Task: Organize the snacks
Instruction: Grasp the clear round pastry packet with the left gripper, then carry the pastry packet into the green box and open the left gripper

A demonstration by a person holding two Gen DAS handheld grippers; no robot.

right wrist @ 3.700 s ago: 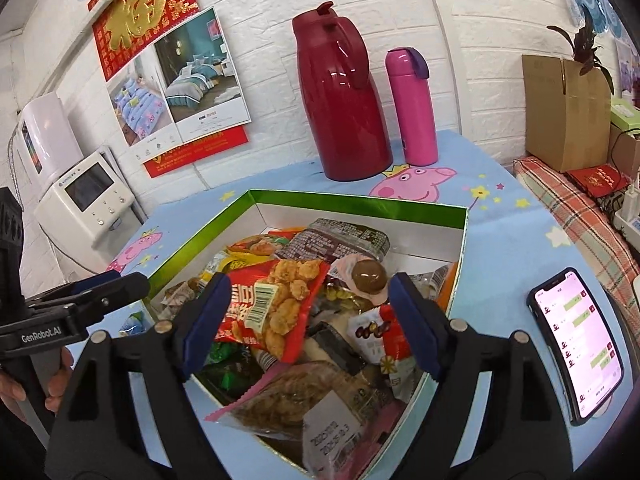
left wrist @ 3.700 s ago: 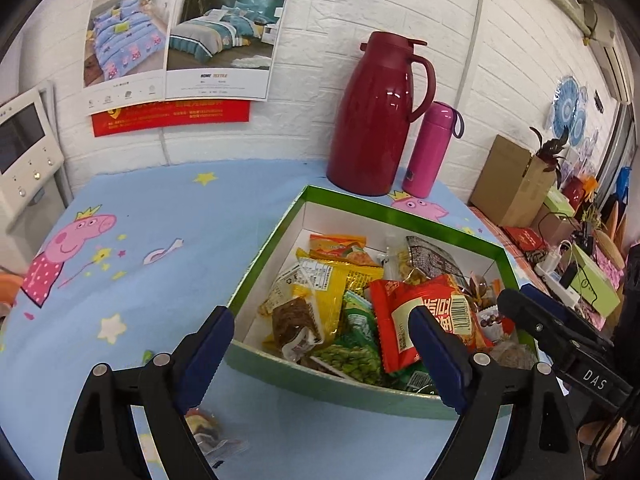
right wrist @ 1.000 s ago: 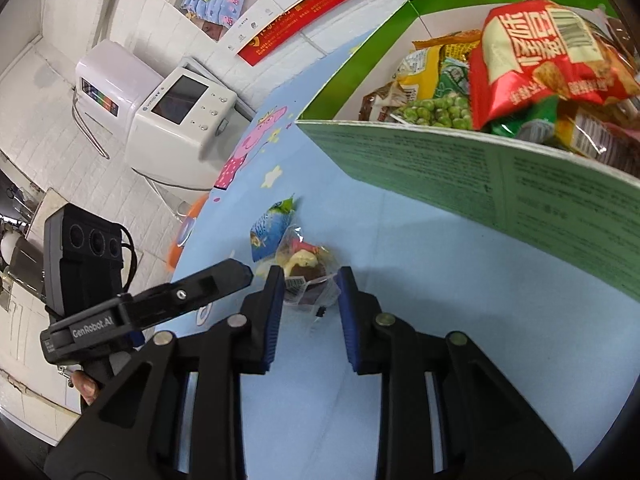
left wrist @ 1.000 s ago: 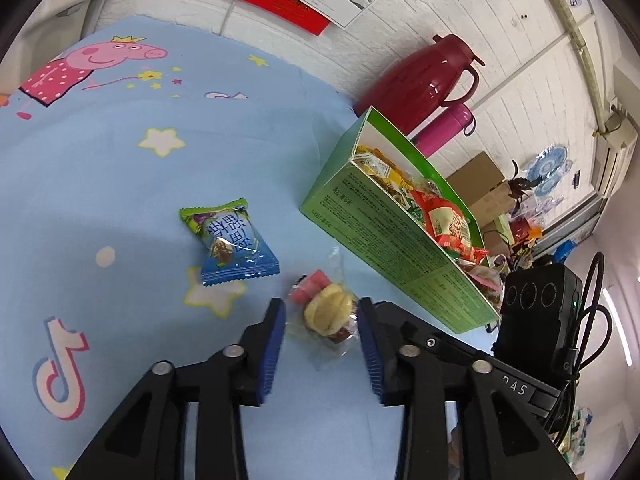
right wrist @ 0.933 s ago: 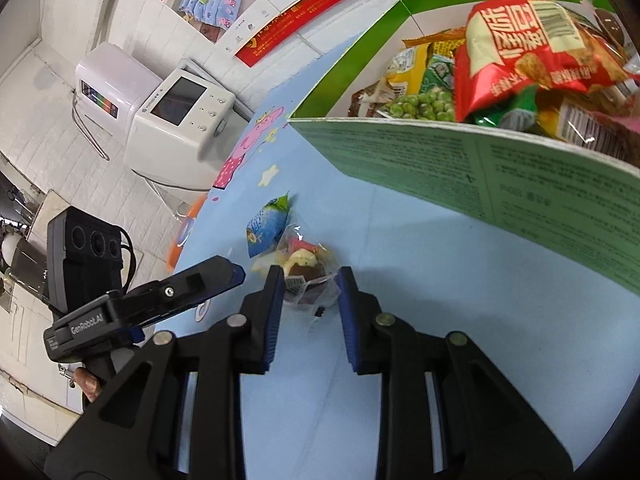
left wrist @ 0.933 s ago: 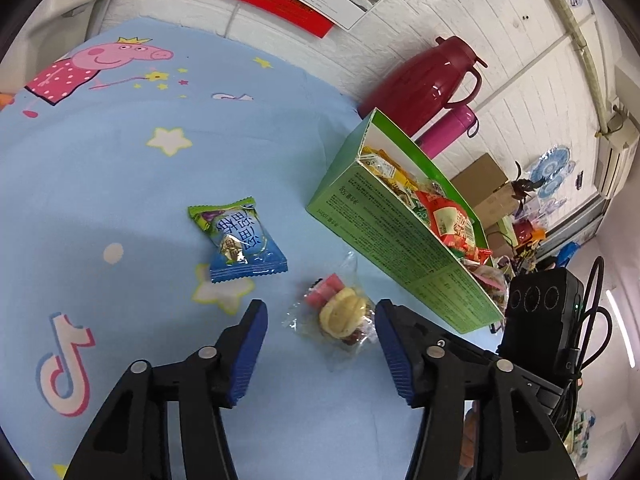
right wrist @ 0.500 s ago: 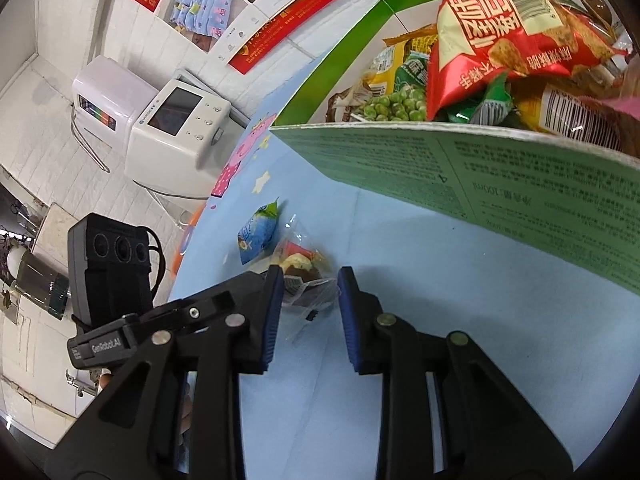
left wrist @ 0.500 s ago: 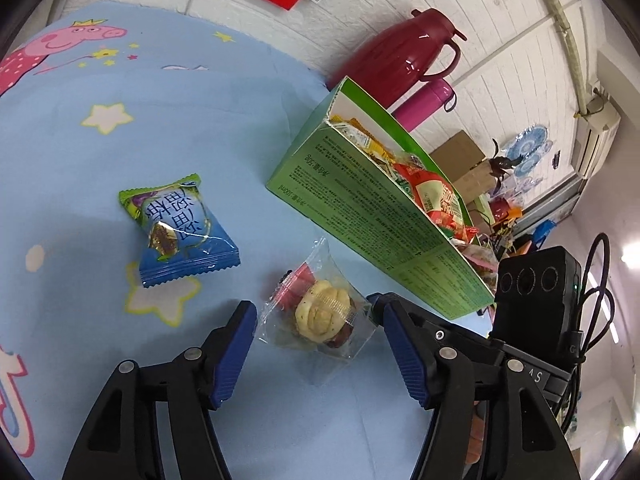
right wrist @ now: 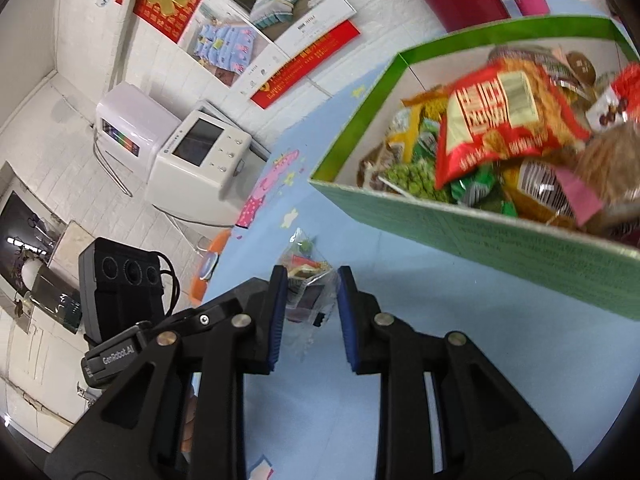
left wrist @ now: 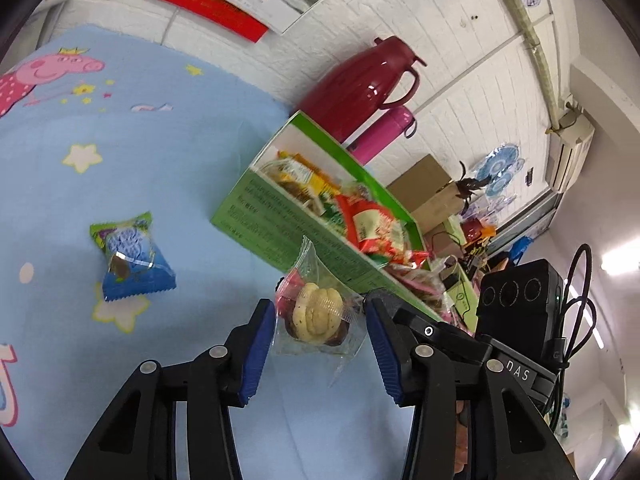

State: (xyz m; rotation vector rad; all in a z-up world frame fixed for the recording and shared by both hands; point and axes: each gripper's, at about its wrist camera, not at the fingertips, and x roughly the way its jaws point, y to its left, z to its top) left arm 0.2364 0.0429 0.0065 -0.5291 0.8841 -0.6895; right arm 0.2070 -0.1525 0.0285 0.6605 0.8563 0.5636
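A clear packet (left wrist: pixel 316 316) with a pale pastry inside is raised off the blue tablecloth (left wrist: pixel 168 152), in front of the green snack box (left wrist: pixel 256 216). My left gripper (left wrist: pixel 319 305) has its blue pads against the film on both sides. My right gripper (right wrist: pixel 312 280) is narrowly shut on the same packet (right wrist: pixel 308 280) from the opposite side; one of its black fingers (left wrist: pixel 404 320) shows in the left wrist view. The box (right wrist: pixel 480 232) is heaped with several snack bags. A blue and green packet (left wrist: pixel 132 256) lies flat on the cloth to the left.
A dark red thermos jug (left wrist: pixel 352 84) and a pink bottle (left wrist: pixel 380 132) stand behind the box by the white brick wall. A white appliance (right wrist: pixel 200 160) sits past the table's left edge. A cardboard box (left wrist: pixel 424 184) and clutter lie to the right.
My left gripper let go of the clear packet, opened wide, then narrowed onto it again. The packet has risen off the cloth. My right gripper stayed shut on it and moved up.
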